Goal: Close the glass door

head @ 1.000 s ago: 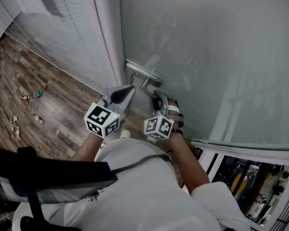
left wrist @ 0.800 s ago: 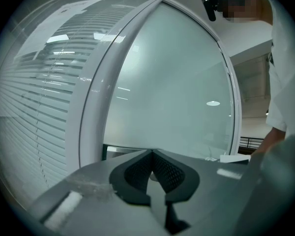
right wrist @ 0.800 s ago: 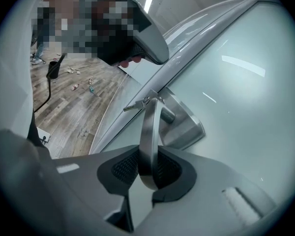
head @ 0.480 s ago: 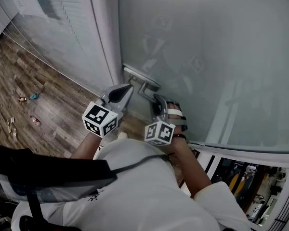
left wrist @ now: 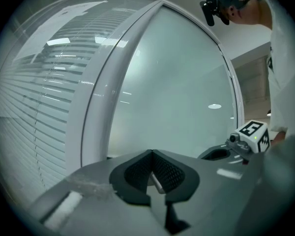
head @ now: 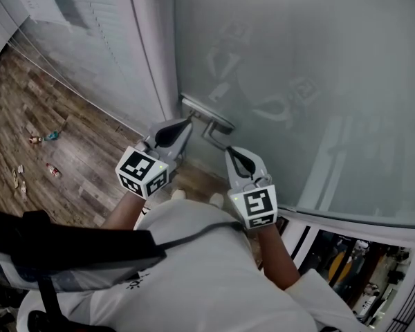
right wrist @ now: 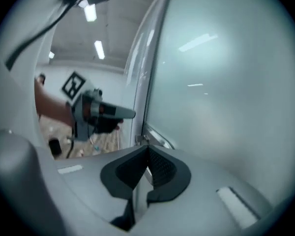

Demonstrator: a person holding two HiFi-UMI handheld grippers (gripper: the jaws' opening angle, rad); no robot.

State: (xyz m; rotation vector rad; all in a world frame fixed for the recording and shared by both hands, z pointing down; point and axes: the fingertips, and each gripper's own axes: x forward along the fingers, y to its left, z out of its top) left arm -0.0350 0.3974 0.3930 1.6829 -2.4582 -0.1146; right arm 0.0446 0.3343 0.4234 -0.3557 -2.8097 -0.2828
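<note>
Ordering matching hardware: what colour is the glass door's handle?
The handle is silver-grey metal, seen best in the head view.

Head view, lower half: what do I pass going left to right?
From the left: litter on the wooden floor → left hand-held gripper → right hand-held gripper → colourful clutter at lower right.

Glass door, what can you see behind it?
The frosted glass door shows only vague pale shapes, perhaps reflections on its surface. Whatever stands behind it is hidden by the frosting.
</note>
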